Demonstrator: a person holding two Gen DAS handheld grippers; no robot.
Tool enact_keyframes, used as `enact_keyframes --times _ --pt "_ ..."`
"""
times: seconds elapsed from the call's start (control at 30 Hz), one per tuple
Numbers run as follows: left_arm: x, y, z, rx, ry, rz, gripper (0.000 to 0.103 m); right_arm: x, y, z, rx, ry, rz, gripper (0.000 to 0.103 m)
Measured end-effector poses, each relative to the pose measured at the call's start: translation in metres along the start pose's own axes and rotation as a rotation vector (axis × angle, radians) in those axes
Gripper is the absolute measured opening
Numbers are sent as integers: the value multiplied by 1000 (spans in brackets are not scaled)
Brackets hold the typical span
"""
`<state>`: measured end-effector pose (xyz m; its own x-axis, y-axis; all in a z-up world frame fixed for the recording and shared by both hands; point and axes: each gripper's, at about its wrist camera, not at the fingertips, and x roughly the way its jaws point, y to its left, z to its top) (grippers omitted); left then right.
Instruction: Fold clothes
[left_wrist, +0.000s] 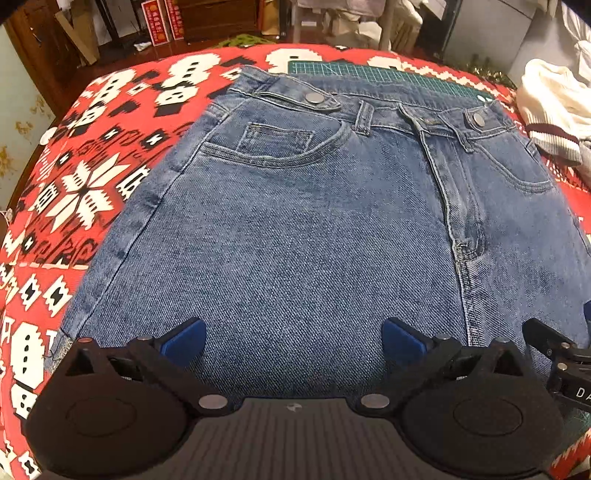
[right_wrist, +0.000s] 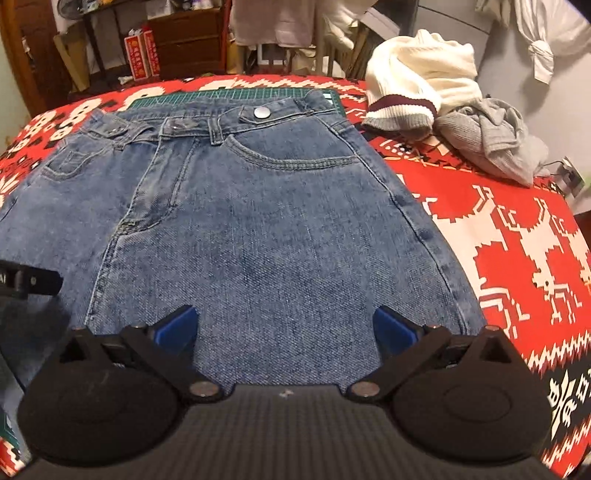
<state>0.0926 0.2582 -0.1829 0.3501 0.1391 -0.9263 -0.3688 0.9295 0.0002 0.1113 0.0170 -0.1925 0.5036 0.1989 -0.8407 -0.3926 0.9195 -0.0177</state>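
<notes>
A pair of blue jeans (left_wrist: 303, 229) lies flat, front side up, waistband at the far end, on a red patterned cloth (left_wrist: 85, 177). My left gripper (left_wrist: 293, 341) hovers open over the near part of the left leg, blue pads wide apart, nothing between them. In the right wrist view the same jeans (right_wrist: 258, 229) fill the middle, and my right gripper (right_wrist: 286, 328) stands open above the right leg. The right gripper's black body (left_wrist: 554, 354) shows at the left view's right edge; the left gripper's body (right_wrist: 26, 280) shows at the right view's left edge.
A green cutting mat (left_wrist: 369, 70) peeks out beyond the waistband. A cream sweater with a dark red stripe (right_wrist: 417, 77) and a grey garment (right_wrist: 491, 136) are heaped at the far right of the table. Wooden furniture and red boxes (right_wrist: 142, 55) stand beyond the table.
</notes>
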Motion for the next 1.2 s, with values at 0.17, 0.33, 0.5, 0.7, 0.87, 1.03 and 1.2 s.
enact_keyframes --times 0.17,0.33,0.5,0.7,0.87,1.03,1.2 --pt "2 0 4 -4 36 2 103 2 -1 7 -3 44 5 103" --pt "4 0 10 -3 68 0 103 7 3 18 1 110 0 103" --pt "5 0 12 15 79 -7 103 8 4 19 -5 120 -4 103" --pt "6 -1 15 -1 78 4 103 8 3 22 16 119 -21 103" --pt "5 -1 23 -32 115 17 91 0 -1 26 54 104 -19 96" --pt "-5 3 30 -60 144 -24 59 -23 -11 36 148 42 110 71" --pt "-14 4 36 -116 148 -157 38 -16 -12 47 195 88 223 12"
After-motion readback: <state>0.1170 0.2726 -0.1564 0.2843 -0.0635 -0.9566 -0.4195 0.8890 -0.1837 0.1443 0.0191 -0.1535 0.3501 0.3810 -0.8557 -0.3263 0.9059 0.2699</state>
